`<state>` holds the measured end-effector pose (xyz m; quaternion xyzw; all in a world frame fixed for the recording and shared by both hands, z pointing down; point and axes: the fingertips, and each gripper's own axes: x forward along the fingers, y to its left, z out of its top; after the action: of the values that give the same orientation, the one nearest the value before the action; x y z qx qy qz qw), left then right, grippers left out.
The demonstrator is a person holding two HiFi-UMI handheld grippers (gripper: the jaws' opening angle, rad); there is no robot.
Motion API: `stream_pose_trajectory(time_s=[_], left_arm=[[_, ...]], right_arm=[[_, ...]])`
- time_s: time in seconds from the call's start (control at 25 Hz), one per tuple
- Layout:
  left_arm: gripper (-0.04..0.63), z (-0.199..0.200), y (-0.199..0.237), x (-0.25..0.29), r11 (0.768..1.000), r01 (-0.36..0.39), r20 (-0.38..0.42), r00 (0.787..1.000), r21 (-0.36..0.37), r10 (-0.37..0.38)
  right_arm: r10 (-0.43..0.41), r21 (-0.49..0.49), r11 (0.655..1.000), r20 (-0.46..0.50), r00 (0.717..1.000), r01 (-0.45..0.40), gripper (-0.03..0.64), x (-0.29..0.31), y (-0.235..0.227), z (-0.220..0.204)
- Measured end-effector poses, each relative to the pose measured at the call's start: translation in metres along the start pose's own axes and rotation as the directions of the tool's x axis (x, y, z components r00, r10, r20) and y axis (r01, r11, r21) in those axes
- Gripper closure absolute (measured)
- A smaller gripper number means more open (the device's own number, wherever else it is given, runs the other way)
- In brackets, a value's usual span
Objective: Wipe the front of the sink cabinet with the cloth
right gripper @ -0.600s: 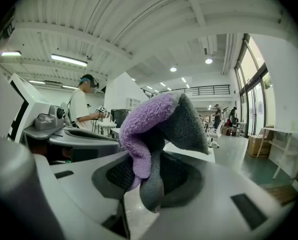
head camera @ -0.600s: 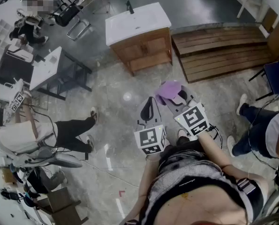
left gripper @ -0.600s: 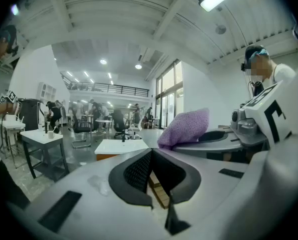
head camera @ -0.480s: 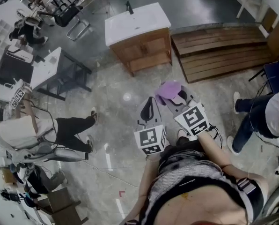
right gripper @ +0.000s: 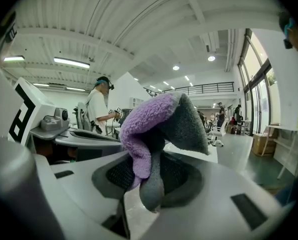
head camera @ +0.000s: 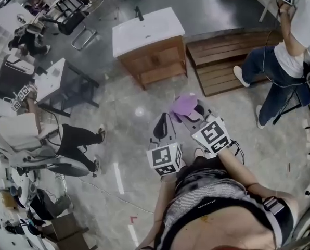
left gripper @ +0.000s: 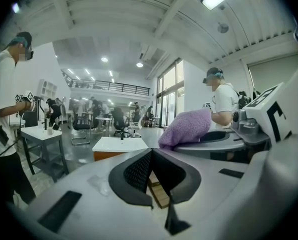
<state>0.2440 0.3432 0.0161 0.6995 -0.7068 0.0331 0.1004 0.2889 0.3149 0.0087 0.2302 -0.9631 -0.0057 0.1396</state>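
The sink cabinet (head camera: 155,61), wooden with a white basin top, stands on the floor well ahead of me; its top also shows far off in the left gripper view (left gripper: 120,145). A purple and grey cloth (head camera: 184,104) is clamped in my right gripper (head camera: 192,111), bunched up over the jaws in the right gripper view (right gripper: 154,126). The right gripper (right gripper: 149,176) is shut on it. Beside it on the left, my left gripper (head camera: 163,123) is shut with nothing between its jaws (left gripper: 150,156). Both are held at waist height, apart from the cabinet.
A low wooden pallet platform (head camera: 225,56) lies right of the cabinet. One person (head camera: 282,46) stands at the platform's right end. Another person (head camera: 35,139) crouches at the left near a white table (head camera: 53,77). Office chairs stand behind the cabinet.
The person at the right has walked from beside me to the platform's far end. The view has shifted slightly, and both grippers keep their pose with the cloth still held.
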Motion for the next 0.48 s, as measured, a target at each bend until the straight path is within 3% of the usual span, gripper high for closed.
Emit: stream_pose_trajectory(time_s=[0.48], left_arm=[[0.595, 0.0031, 0.0046, 0.0063, 0.997, -0.069, -0.001, 0.998, -0.016, 0.069]], right_arm=[[0.054, -0.007, 0.998, -0.015, 0.998, -0.054, 0.439, 0.0032, -0.0081, -0.0032]])
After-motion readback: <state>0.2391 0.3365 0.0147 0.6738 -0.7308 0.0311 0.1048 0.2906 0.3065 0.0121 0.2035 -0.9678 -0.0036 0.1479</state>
